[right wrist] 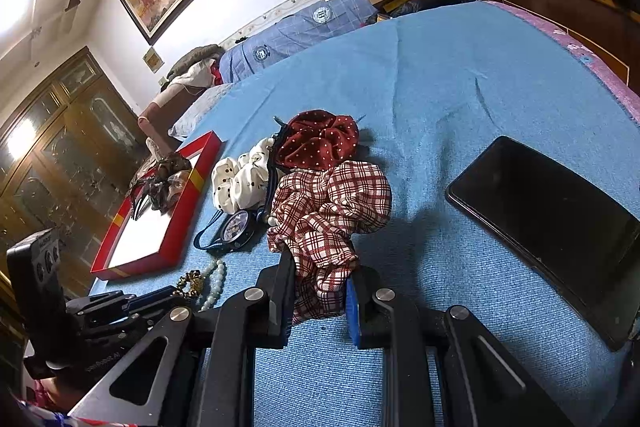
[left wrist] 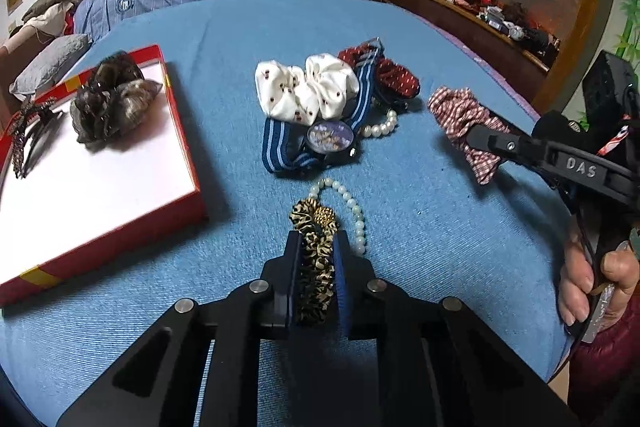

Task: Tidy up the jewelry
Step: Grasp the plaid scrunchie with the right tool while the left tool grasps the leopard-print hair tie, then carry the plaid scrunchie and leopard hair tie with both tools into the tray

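Observation:
My left gripper is shut on a leopard-print scrunchie just above the blue bedspread. A pale bead bracelet lies beside its tips. At the right my right gripper is shut on a red checked scrunchie, which hangs bunched from the pads. A red box with a white floor sits at the left and holds a brown scrunchie and a dark hair clip.
A pile lies mid-bed: a white scrunchie, a red dotted scrunchie, a blue-strapped watch and a pearl bracelet. A black phone lies to the right. A hand holds the right tool.

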`<state>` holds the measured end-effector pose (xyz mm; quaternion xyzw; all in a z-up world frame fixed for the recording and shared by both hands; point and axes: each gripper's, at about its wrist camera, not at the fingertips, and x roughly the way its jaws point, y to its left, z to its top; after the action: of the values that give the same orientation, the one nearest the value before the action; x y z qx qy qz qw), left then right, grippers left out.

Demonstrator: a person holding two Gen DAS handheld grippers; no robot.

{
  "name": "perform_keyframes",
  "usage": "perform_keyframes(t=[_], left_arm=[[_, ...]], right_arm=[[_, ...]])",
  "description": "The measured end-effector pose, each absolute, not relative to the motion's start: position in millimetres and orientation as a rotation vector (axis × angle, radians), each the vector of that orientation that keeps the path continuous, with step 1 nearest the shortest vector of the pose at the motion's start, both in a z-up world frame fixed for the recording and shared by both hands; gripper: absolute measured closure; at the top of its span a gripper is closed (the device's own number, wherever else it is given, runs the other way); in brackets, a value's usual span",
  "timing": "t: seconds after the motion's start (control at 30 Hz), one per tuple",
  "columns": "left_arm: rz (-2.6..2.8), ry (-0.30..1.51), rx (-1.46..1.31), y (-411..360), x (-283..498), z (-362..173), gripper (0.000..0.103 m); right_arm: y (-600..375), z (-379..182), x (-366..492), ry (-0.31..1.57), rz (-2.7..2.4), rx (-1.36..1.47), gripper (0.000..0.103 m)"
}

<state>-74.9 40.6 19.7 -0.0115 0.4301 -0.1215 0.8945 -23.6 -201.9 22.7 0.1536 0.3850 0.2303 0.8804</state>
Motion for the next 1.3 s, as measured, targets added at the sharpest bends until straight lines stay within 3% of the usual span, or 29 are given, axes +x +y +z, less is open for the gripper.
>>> perform_keyframes(t=[1.3], left_arm=[[-0.127,0.738,0.014,62.1,-84.0,58.5,0.091]], right_arm=[[-159.8,51.7,-55.7,0.695,0.564,0.18,0.082]])
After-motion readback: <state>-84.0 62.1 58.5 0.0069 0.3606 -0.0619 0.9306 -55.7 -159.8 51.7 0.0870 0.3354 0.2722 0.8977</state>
